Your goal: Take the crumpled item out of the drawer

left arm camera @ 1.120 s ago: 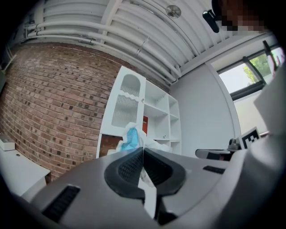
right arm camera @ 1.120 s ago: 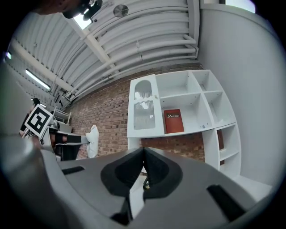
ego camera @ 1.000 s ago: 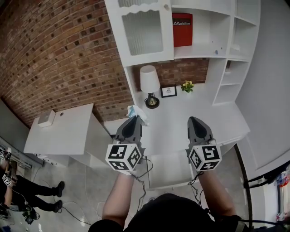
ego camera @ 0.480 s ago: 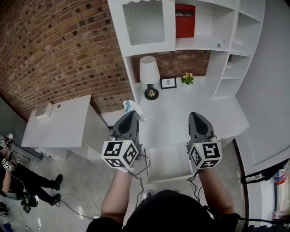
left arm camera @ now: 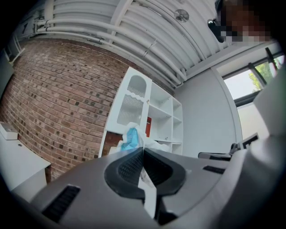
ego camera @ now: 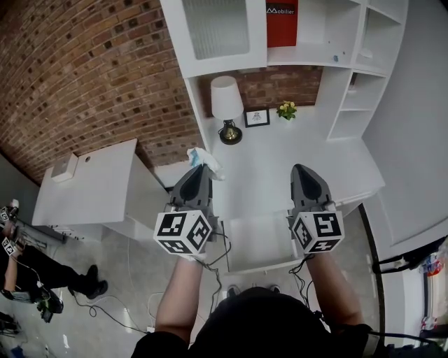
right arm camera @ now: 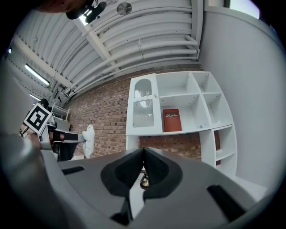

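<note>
The crumpled item [ego camera: 199,159], a white and blue wad, sticks out of the tips of my left gripper [ego camera: 202,168], which is shut on it above the desk's left edge. In the left gripper view the crumpled item [left arm camera: 132,137] rises just past the closed left gripper [left arm camera: 143,150]. My right gripper [ego camera: 302,168] is shut with nothing in it, held over the white desk [ego camera: 280,157]. Below and between both grippers the white drawer [ego camera: 260,245] stands pulled out. The right gripper view shows the closed right gripper [right arm camera: 143,150] and, at the left, the crumpled item [right arm camera: 88,139].
On the desk's back stand a white lamp [ego camera: 226,106], a small picture frame [ego camera: 257,117] and yellow flowers [ego camera: 285,110]. A shelf unit with a red box [ego camera: 281,15] rises above. A white side table [ego camera: 98,185] is at the left. A person [ego camera: 28,276] stands at the far left.
The left gripper with the crumpled item has drifted a little left and farther from the drawer. Both grippers stay shut. The view has tilted slightly.
</note>
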